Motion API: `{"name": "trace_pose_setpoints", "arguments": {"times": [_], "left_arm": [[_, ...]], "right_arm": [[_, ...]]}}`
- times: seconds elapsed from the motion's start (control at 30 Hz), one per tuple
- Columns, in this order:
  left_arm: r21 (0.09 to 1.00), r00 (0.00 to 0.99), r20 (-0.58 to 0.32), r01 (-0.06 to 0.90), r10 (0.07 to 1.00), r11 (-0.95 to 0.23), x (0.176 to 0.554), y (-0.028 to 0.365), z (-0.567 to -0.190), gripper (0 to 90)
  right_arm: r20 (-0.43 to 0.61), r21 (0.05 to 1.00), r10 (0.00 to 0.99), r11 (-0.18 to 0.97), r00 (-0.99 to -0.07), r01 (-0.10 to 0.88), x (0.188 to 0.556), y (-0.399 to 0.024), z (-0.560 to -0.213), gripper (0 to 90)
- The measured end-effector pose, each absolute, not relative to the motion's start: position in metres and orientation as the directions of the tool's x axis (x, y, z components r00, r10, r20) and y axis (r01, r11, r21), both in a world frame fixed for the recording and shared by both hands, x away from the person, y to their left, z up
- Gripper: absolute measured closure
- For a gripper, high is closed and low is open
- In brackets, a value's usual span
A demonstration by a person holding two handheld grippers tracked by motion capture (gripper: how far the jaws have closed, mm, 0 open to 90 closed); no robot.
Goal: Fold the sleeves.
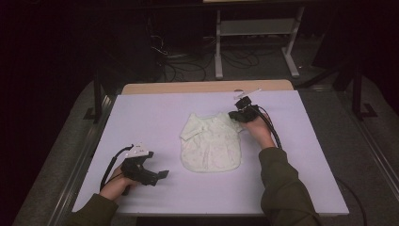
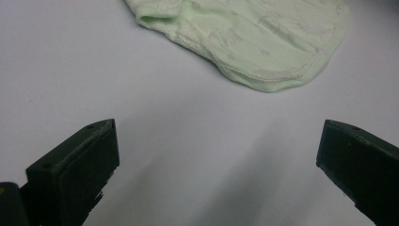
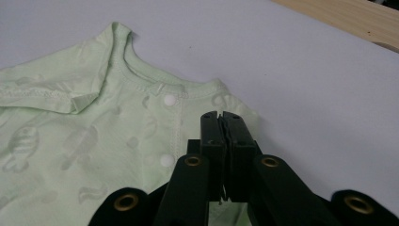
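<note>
A pale green baby top (image 1: 211,143) with a faint fish print lies flat in the middle of the white table (image 1: 150,117), neck toward the far side. My right gripper (image 1: 234,115) rests at its right shoulder. In the right gripper view its jaws (image 3: 220,115) are pressed together over the cloth (image 3: 94,132) beside the snap buttons; whether fabric is pinched between them I cannot tell. My left gripper (image 1: 164,174) sits low on the table at the near left, apart from the top. Its jaws (image 2: 216,165) stand wide with only bare table between them, and the hem (image 2: 263,47) lies beyond.
A wooden strip (image 1: 197,87) runs along the table's far edge. Behind it on the dark floor stand white frame legs (image 1: 219,52) and loose cables (image 1: 188,70). Sleeved forearms come in at the bottom left and right.
</note>
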State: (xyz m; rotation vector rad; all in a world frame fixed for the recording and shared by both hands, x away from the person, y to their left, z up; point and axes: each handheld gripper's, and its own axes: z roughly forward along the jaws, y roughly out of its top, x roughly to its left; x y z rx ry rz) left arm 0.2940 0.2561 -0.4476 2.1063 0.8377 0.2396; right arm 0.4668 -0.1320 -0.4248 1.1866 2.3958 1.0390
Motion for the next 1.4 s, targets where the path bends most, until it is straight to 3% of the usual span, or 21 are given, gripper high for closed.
{"name": "trace_pose_setpoints", "arguments": {"times": [1.4], "left_arm": [[0.765,0.76,-0.119,0.48,0.639,-0.429,0.294,0.256,-0.448,0.0]], "right_arm": [[0.05,0.693,0.736,0.462,-0.676,0.553,0.467,-0.101,-0.426,86.6]]}}
